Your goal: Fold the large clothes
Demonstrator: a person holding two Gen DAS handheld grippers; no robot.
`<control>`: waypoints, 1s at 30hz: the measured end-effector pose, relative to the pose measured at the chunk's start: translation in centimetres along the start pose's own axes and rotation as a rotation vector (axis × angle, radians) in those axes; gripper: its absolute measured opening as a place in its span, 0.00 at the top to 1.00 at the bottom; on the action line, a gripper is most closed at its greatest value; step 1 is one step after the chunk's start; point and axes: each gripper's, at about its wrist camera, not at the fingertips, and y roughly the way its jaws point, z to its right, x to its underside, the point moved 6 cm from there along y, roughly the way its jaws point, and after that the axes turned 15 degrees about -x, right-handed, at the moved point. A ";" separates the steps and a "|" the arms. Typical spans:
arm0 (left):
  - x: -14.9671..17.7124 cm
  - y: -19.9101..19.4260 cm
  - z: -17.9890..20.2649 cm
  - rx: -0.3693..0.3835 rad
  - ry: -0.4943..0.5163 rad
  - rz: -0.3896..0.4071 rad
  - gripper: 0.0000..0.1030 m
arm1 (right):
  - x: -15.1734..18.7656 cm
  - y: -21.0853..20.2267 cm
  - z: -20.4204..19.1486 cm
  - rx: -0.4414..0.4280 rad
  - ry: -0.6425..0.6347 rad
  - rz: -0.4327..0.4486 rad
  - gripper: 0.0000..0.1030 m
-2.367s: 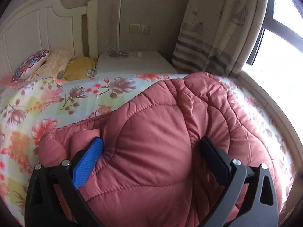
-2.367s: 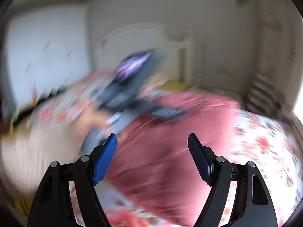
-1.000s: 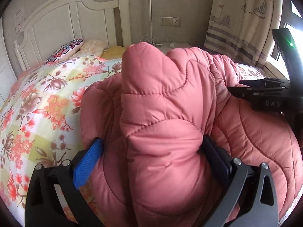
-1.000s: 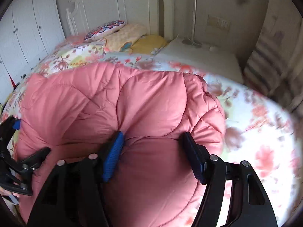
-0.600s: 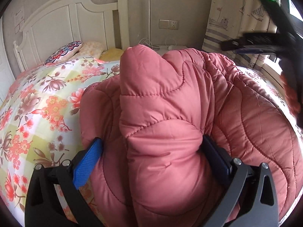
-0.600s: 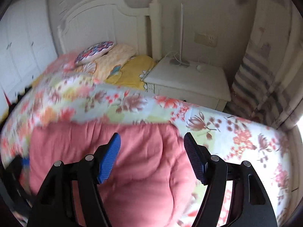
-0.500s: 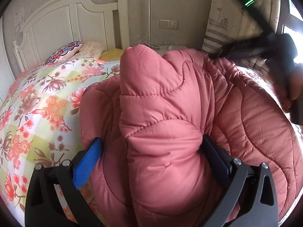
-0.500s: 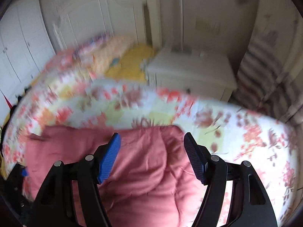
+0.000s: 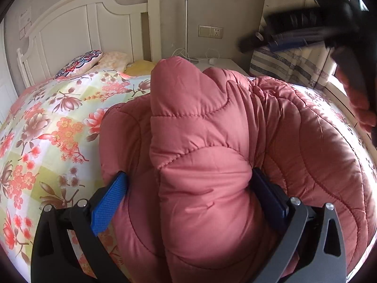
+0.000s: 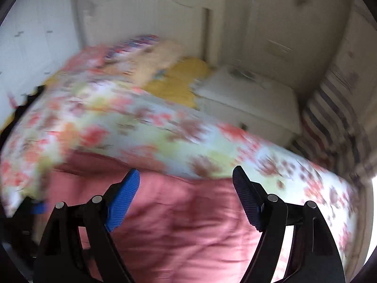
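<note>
A pink quilted jacket (image 9: 200,122) lies bunched on the flowered bed cover (image 9: 47,129). My left gripper (image 9: 188,173) is shut on a thick upright fold of it, with a blue pad pressing on each side. My right gripper (image 10: 185,171) hovers above the jacket (image 10: 179,231), its jaws opening and nothing between its fingers; that view is blurred by motion. In the left wrist view the right gripper is a dark blur at the top right, with a person's hand (image 9: 360,108) on it.
A white headboard (image 9: 70,28) and pillows (image 9: 80,62) stand at the far end of the bed. A white nightstand (image 10: 247,99) sits beside it, with a striped curtain (image 9: 294,61) and a bright window to the right. Bare bed cover lies left of the jacket.
My right gripper let go of the jacket's edge, lifted up and away, and its jaws widened. The left gripper kept its hold and stayed put.
</note>
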 end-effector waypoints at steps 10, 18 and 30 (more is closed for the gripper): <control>0.5 0.2 -0.9 0.011 -0.044 -0.024 0.02 | 2.7 10.6 -1.6 -0.019 -0.013 -0.251 0.25; -2.7 -6.8 0.1 0.028 0.001 0.071 0.02 | 3.1 10.3 -0.8 -0.071 0.040 -0.213 0.25; 1.9 -1.0 1.8 0.131 -0.031 -0.030 0.02 | -0.1 4.0 -4.7 -0.201 -0.019 -0.039 0.36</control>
